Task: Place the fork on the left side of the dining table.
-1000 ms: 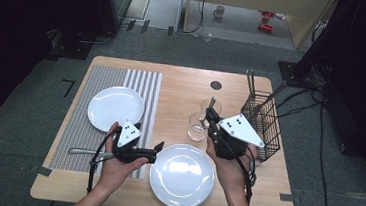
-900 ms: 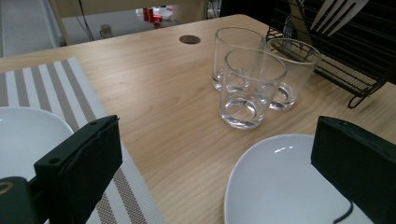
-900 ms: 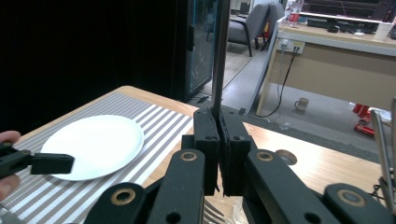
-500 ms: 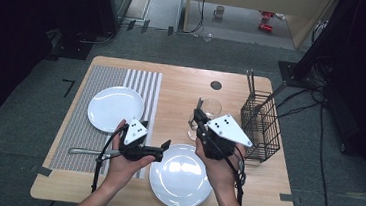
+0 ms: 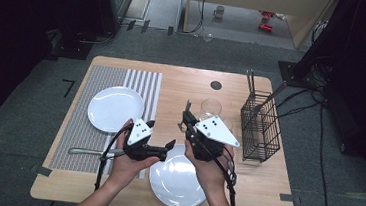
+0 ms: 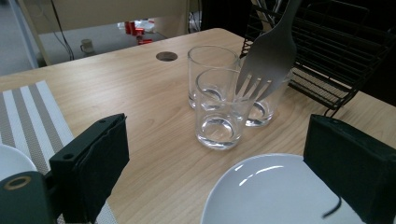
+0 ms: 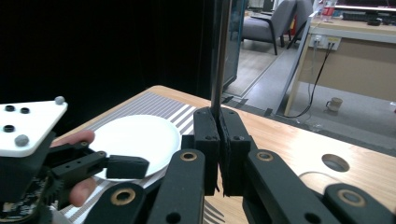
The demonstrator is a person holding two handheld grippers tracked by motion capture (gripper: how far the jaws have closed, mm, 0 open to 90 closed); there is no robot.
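While right fingers (image 7: 218, 154) clamp fork (image 6: 271, 51) (beside glasses (image 6: 219, 107)), left fingers (image 6: 224, 172) gape, closing.

Two white plates (image 5: 116, 108) (image 5: 179, 180), three clear glasses (image 6: 218, 109) (image 6: 210, 65) (image 6: 264, 109), two forks (image 6: 271, 56) (image 5: 86, 151), one wire basket (image 5: 260, 127), one striped placemat (image 5: 79, 124), all sitting in view

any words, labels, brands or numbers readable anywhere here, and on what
None can be read.
The red cans on the floor beyond the table: print too small and blurred.
The grey plate on the right gripper: dots, no text.
The near white plate and the glasses: no markings.
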